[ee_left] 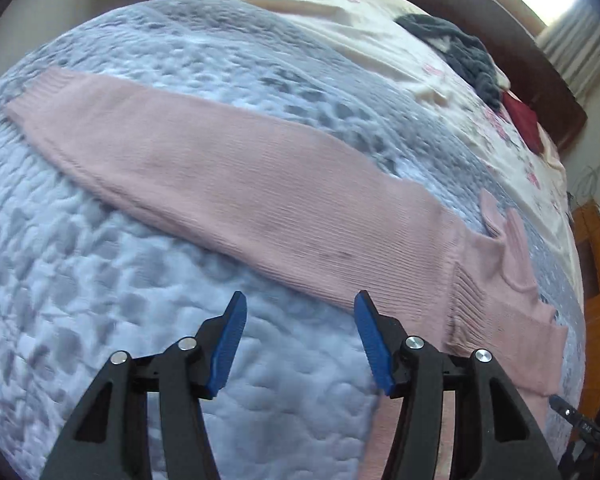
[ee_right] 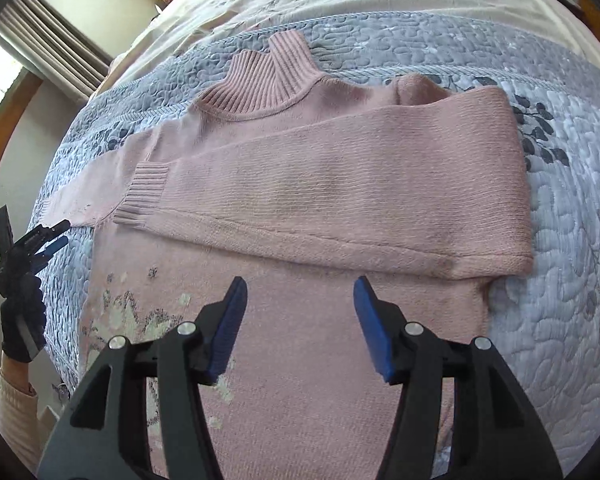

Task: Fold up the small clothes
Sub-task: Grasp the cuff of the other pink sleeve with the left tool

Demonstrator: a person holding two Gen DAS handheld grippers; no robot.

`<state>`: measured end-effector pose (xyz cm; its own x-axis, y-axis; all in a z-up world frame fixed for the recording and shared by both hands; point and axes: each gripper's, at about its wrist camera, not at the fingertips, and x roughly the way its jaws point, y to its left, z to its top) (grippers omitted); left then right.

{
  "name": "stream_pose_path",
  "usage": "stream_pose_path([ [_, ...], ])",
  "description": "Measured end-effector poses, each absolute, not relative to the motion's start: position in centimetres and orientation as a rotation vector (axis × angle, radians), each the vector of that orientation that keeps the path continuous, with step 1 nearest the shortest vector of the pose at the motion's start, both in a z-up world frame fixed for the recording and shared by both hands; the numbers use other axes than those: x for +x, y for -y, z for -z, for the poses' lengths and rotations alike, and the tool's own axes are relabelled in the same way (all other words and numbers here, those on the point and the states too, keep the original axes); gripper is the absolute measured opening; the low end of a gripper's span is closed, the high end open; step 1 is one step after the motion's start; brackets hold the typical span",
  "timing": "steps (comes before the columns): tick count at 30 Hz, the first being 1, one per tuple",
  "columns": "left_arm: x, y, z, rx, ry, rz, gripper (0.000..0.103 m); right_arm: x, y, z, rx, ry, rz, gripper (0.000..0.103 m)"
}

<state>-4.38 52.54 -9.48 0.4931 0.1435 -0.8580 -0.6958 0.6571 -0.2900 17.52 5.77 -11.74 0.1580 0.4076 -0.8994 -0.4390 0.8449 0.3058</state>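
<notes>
A pink sweater (ee_right: 324,208) is laid flat on a blue quilted bed (ee_right: 560,320), w/ one sleeve (ee_right: 340,196) folded across the chest. The other sleeve (ee_left: 204,168) is stretched out to the left. Left claw (ee_left: 300,344) & right claw (ee_right: 298,326) are held wide open, nothing gripped. The outstretched sleeve is best pinched near its cuff (ee_left: 40,92) & carried flat across.

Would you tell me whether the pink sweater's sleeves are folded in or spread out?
One sleeve lies folded across the chest; the other sleeve stretches out flat.
</notes>
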Motion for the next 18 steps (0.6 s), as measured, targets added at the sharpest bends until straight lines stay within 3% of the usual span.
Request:
stream_pose_path([
  [7, -8.2, -61.2, 10.0, -0.799, -0.817, -0.669, 0.056, 16.7, -8.6, 13.5, -0.06, -1.294, -0.618, 0.056],
  [18, -7.8, -67.4, 11.6, -0.953, -0.68, -0.672, 0.056, 17.1, -9.6, 16.0, -0.049, -1.303, -0.591, 0.056],
])
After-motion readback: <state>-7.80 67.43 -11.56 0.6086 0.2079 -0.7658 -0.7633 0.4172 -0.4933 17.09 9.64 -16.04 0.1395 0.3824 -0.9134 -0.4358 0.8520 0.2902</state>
